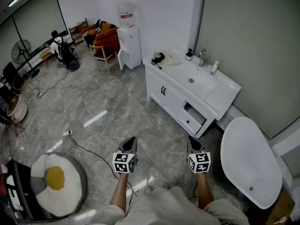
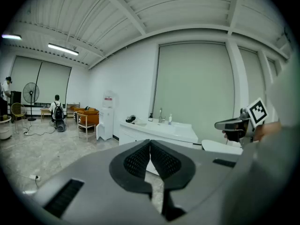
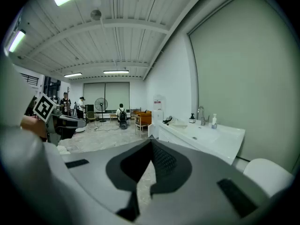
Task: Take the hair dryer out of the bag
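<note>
**Left claw** (image 2: 150, 146): jaws pressed together, ribbed pads meeting at the tip, nothing between them. It is carried on a bare forearm reaching forward from the lower edge of the head view, pointing ahead and slightly down over the grey marble floor (image 1: 108, 102).

**Right claw** (image 3: 151, 146): jaws likewise closed and empty. Its forearm runs parallel to the left one, at the same forward, slightly downward tilt. The two claws sit level with each other, side by side and apart.

**Hair dryer** (image 1: 158, 58): a dark item lying at the far left end of the white bench (image 1: 220, 86), well apart from both claws. It lies against a pale bag (image 1: 172, 59); whether any part sits inside cannot be told.

**Bench fittings**: a sunken basin with a tap (image 1: 202, 56), small bottles by the wall and one drawer (image 1: 194, 116) pulled open below.

**Surroundings**:
- White bathtub (image 1: 246, 161), right of the right claw.
- Water dispenser (image 1: 127, 34), beyond the bench.
- Egg-shaped cushion (image 1: 54, 177), on the floor at left.
</note>
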The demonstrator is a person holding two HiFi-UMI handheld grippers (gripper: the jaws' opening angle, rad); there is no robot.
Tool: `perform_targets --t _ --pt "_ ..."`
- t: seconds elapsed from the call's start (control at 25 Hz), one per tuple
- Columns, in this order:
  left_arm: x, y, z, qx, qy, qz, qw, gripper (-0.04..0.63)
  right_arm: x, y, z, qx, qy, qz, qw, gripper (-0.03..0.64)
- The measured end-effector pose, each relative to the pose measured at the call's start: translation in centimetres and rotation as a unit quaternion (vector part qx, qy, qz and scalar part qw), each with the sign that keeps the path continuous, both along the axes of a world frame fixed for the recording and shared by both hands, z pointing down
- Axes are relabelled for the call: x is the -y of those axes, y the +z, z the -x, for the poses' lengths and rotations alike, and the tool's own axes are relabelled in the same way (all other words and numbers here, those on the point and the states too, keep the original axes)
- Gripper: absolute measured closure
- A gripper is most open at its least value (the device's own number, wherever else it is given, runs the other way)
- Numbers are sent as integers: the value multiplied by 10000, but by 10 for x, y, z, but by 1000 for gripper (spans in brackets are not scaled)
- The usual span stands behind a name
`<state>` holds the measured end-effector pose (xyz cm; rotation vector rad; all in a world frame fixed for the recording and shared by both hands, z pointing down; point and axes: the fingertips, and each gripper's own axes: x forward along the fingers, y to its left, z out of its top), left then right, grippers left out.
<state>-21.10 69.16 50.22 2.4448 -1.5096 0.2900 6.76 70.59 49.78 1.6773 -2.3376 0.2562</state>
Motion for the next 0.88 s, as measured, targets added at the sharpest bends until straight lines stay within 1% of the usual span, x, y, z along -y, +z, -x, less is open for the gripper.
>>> perform_targets --t 0.24,0.52,0.72,0.76,0.84,0.88 --pt "-1 -9 0 64 13 -114 9999 584 -1 -3 1 -16 -1 -44 10000 617" --pt "-7 -1 -3 134 -50 -73 9999 584 -6 3 -1 -24 -41 -4 10000 617" --pt "-11 -2 -17 54 5 -82 10000 581 -5 3 -11 1 -107 -122 9999 617" --pt "-12 -2 -19 36 13 -80 10000 580 -6 2 -11 40 -185 -159 9997 587" --pt "-12 -3 -27 23 26 -84 10000 576 -6 2 -11 108 -357 -197 9991 480" --pt "-11 -2 -32 22 40 -85 10000 556 -5 2 -12 121 -439 -204 9988 442"
